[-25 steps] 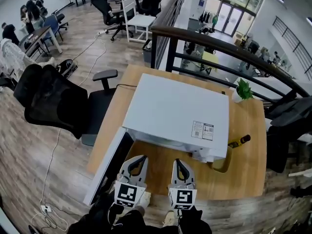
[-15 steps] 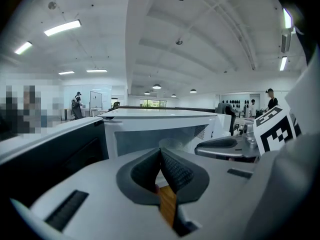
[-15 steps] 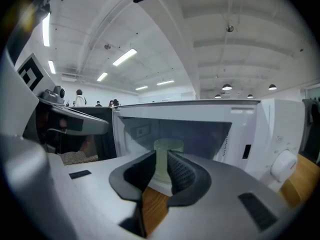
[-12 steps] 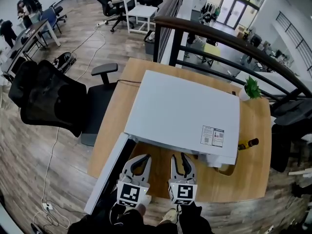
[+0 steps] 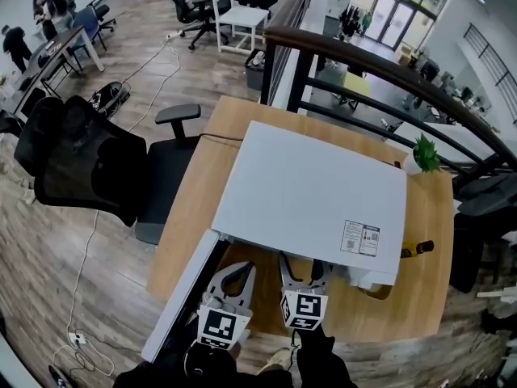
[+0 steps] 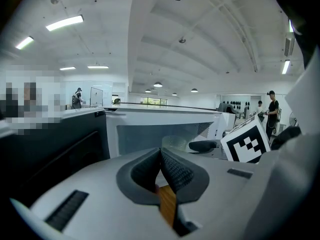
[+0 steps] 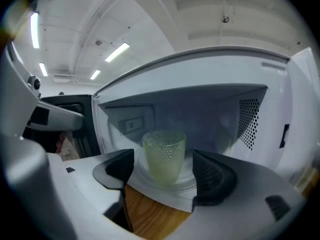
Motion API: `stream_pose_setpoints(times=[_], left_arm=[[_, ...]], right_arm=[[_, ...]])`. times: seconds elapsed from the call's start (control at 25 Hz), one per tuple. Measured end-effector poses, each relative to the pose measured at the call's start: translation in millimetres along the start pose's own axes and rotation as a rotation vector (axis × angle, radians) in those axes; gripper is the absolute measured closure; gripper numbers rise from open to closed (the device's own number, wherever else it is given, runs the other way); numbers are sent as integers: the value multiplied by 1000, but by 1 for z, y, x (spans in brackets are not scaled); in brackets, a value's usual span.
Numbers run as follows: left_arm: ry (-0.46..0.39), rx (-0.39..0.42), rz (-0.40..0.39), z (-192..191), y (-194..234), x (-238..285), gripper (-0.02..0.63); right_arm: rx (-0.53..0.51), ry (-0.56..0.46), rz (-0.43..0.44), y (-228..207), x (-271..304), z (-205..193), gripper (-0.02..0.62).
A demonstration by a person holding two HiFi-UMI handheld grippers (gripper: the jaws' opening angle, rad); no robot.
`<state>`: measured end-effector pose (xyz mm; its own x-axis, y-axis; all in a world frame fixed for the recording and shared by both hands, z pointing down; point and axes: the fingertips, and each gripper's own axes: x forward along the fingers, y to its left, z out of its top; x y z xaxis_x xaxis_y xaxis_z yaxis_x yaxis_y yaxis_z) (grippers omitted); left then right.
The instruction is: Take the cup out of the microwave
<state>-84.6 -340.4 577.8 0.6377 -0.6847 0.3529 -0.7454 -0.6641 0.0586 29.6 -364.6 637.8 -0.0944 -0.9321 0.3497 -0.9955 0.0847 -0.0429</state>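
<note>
Cup [image 7: 164, 156]: pale green glass, dimpled skin, straight tumbler shape. Sits upright on round clear turntable [image 7: 184, 181] inside microwave [image 5: 311, 188] cavity; perforated vent panel on right wall.

Right gripper [image 7: 162, 165]: opening, with dark ribbed pads [image 7: 212, 179] spread wide either side of cup, not touching it. Hovers at cavity mouth above wood-grain table [image 7: 152, 218].

Left gripper [image 6: 160, 156]: clenched, textured pads pressed flat together, empty. Sits just left of right gripper, facing microwave opening.

Head view: boxy white microwave with smooth flat top and label sticker near front right corner. Door [image 5: 184, 293] swung open to left. Rectangular wooden table with small potted plant [image 5: 425, 153] at far right corner, dark bottle [image 5: 418, 248] just beside microwave's right front corner. Black mesh office chair [image 5: 81, 164] left of table.
</note>
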Motion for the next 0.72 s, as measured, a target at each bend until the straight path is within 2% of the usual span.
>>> stream_pose_setpoints(times=[0.28,0.72], left_arm=[[10,-12,5,-3,4,4,583],[15,-18,2,-3,7,6,583]], right_arm=[[-4,9,-4,-4,24,2,175],[-23,29,0,-6,45,1,179]])
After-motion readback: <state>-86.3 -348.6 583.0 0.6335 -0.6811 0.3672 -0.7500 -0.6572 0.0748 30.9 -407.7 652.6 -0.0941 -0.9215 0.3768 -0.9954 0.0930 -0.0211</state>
